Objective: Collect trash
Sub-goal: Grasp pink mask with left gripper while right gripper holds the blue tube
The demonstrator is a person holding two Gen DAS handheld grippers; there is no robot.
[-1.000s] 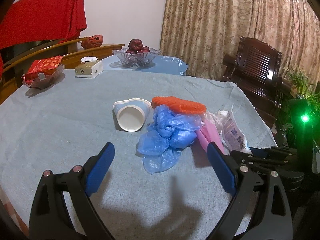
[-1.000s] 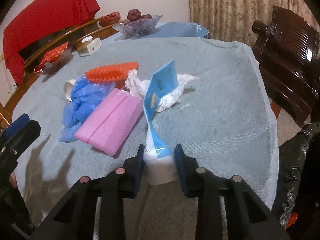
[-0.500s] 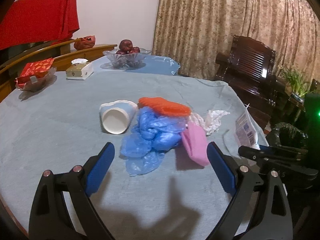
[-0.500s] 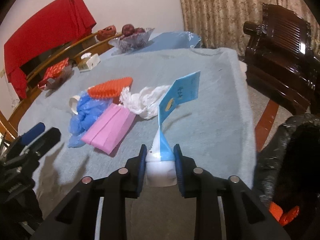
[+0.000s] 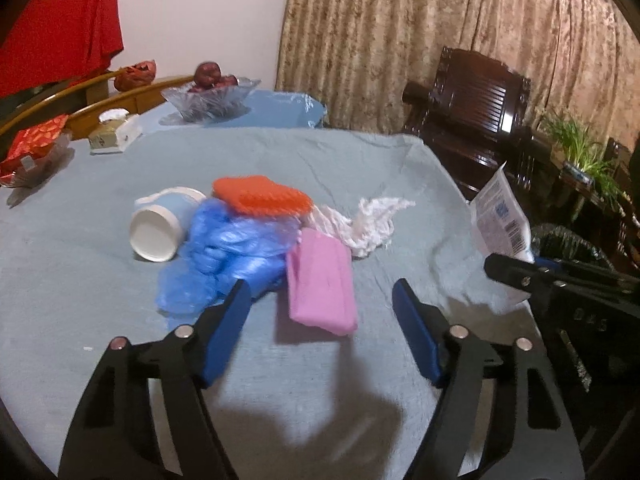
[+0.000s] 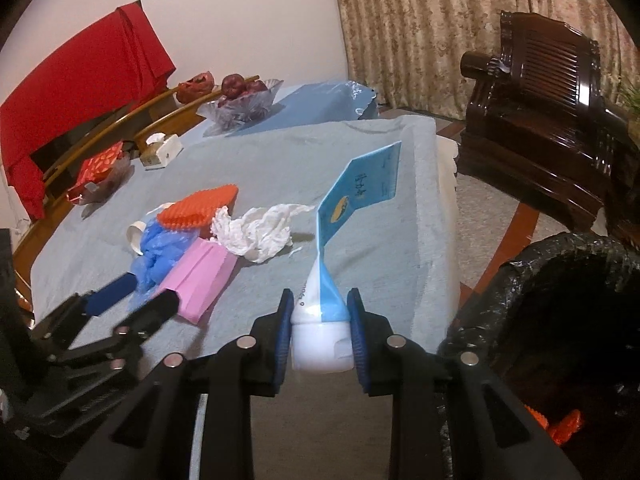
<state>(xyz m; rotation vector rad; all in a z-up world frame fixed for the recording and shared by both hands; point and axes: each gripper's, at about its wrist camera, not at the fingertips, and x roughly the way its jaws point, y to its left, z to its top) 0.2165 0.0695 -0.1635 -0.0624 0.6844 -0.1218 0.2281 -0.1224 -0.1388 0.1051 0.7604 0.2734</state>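
R tongs (image 6: 320, 330) pinching squeezed tube (image 6: 320, 320) by its stiff cap end, off worktop (image 6: 320, 148) edge near bin (image 6: 560, 280); L tongs (image 5: 320, 308) spread, just been closing, nothing between, over soft light pink pack (image 5: 320, 284).

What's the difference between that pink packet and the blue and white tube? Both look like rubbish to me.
The pink packet lies flat on the table cloth beside the blue plastic; the tube is lifted clear of it, its flattened end up.
The tube is clamped at its cap end by the right gripper; nothing grips the pink packet, which lies ahead of the open left gripper.
The packet is plain pink; the tube is printed.
Both are trash.
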